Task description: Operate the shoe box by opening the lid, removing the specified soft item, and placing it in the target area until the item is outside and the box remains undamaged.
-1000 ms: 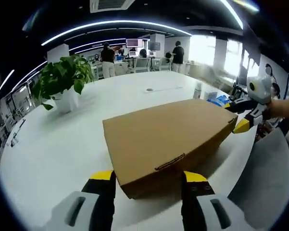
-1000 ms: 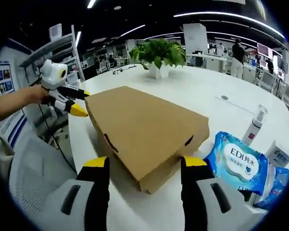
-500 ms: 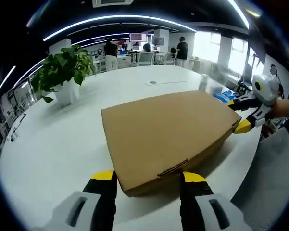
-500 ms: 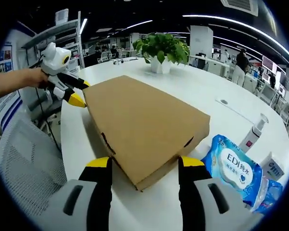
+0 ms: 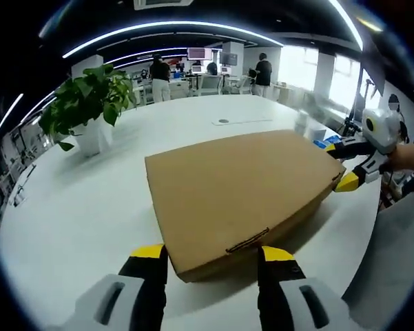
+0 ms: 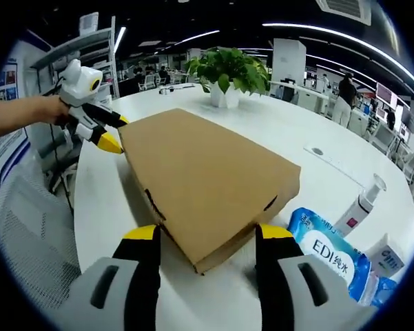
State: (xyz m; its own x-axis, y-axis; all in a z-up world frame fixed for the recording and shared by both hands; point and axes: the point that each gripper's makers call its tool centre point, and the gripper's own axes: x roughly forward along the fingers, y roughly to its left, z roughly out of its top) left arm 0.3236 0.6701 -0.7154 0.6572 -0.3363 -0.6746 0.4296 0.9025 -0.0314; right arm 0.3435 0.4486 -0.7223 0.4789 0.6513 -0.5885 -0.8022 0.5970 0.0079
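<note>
the box (image 5: 242, 185) is a flat brown cardboard one lying shut on the white table (image 5: 76, 207), its lid still down.

in the left gripper view, the left gripper (image 5: 208, 256) sits low at the near corner of the box, its yellow-tipped jaws spread apart with the corner between them and not closed on it. a small locking tab shows on the box's near side just above the jaws. at the far right corner of the box the right gripper (image 5: 346, 165) comes in, held by a hand (image 5: 408, 157); its yellow tips lie right at the box's edge, one above and one below, but whether they press on it i cannot tell. a plant (image 5: 88, 107) in a white pot stands far left on the table. people stand at desks far back in the room.

in the right gripper view, the right gripper (image 6: 205, 240) is at the near corner of the box (image 6: 203, 178), jaws released and wide, the corner between them. the left gripper (image 6: 107, 132) shows at the far left corner with its tips at the box's edge. right of the box lie a blue wipes pack (image 6: 328, 254), a pump bottle (image 6: 361, 205) and a small carton (image 6: 387, 256). the plant (image 6: 227, 72) stands beyond the box. a grey mesh chair (image 6: 24, 234) is near left.
</note>
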